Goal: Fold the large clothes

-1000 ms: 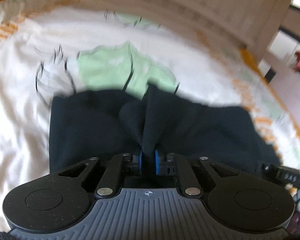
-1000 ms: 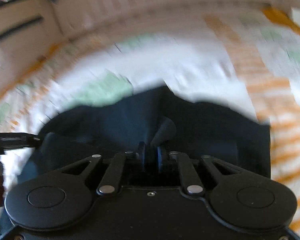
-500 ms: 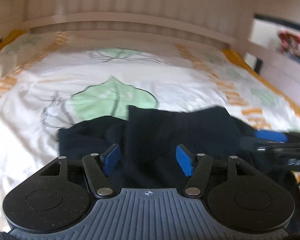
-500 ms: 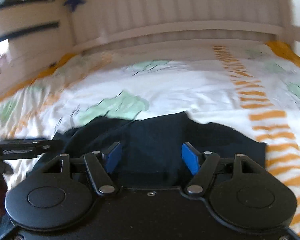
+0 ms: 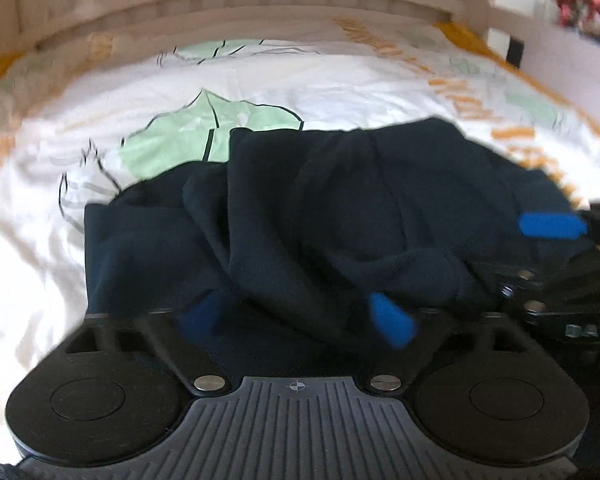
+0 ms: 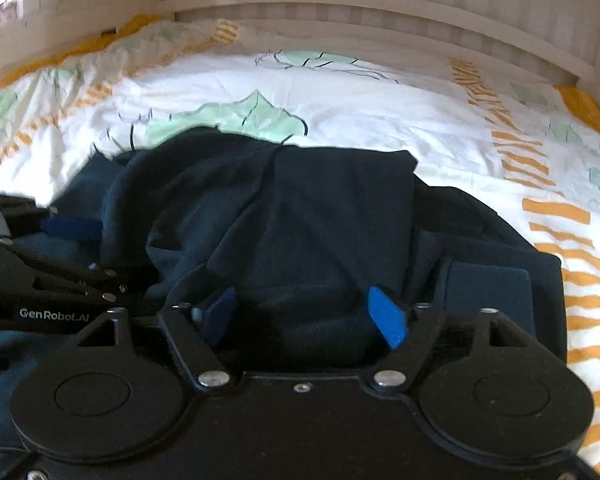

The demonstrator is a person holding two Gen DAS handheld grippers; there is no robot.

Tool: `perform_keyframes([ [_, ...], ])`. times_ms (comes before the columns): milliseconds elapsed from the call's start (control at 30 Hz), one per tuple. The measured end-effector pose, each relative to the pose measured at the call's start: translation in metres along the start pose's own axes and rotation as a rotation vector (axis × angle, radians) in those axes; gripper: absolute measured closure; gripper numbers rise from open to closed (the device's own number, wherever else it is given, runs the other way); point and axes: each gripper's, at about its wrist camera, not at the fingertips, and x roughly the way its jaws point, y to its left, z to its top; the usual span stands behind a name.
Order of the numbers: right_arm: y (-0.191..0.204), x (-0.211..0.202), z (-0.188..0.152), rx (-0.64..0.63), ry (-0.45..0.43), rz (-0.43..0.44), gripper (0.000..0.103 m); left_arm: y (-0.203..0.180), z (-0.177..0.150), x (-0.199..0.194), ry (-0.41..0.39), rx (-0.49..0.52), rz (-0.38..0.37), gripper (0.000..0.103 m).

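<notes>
A dark navy garment (image 5: 340, 216) lies bunched in loose folds on the bed, also filling the middle of the right wrist view (image 6: 320, 220). My left gripper (image 5: 296, 318) hovers at the garment's near edge with its jaws opening wide; cloth lies between the blue pads (image 5: 392, 320) but they do not press it. My right gripper (image 6: 304, 314) is beside it, jaws also opening, with a fold of cloth lying loose between them. Each gripper shows at the edge of the other's view: the right gripper (image 5: 552, 226) and the left gripper (image 6: 60, 224).
The bed carries a white cover (image 5: 340, 80) with green leaf prints and orange stripes (image 6: 560, 212). A pale wooden slatted headboard (image 6: 360, 4) runs along the far side. A wooden side rail (image 5: 560, 68) borders the right.
Both grippers were shut on pinched folds of the dark garment a second ago; both have let go and spread wide. The cloth has dropped onto the bed, and both hands drew back.
</notes>
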Motion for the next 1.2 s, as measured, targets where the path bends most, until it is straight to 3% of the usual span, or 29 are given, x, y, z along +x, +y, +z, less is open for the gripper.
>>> perform_keyframes([
  [67,-0.006,-0.019,-0.002,0.049,-0.022,0.018,0.007,0.007,-0.004,-0.017,-0.021,-0.056,-0.034,0.0],
  [200,-0.019,-0.062,-0.012,0.097,-0.063,0.041,0.0,0.019,-0.02,-0.06,-0.041,-0.127,-0.053,0.0],
  [367,-0.039,-0.114,-0.037,0.166,-0.065,0.055,0.0,0.034,-0.044,-0.111,-0.045,-0.189,-0.079,0.0],
  [567,-0.061,-0.16,-0.084,0.256,0.015,0.038,0.0,0.046,-0.079,-0.15,0.002,-0.198,-0.078,0.0],
  [867,-0.078,-0.183,-0.136,0.438,0.161,0.033,0.0,0.054,-0.129,-0.167,0.102,-0.216,-0.056,0.0],
  [967,-0.078,-0.185,-0.147,0.484,0.185,0.07,0.0,0.057,-0.141,-0.17,0.116,-0.233,-0.051,0.0],
  [1200,-0.083,-0.18,-0.171,0.551,0.253,0.091,0.0,0.064,-0.158,-0.156,0.204,-0.277,-0.061,0.0],
])
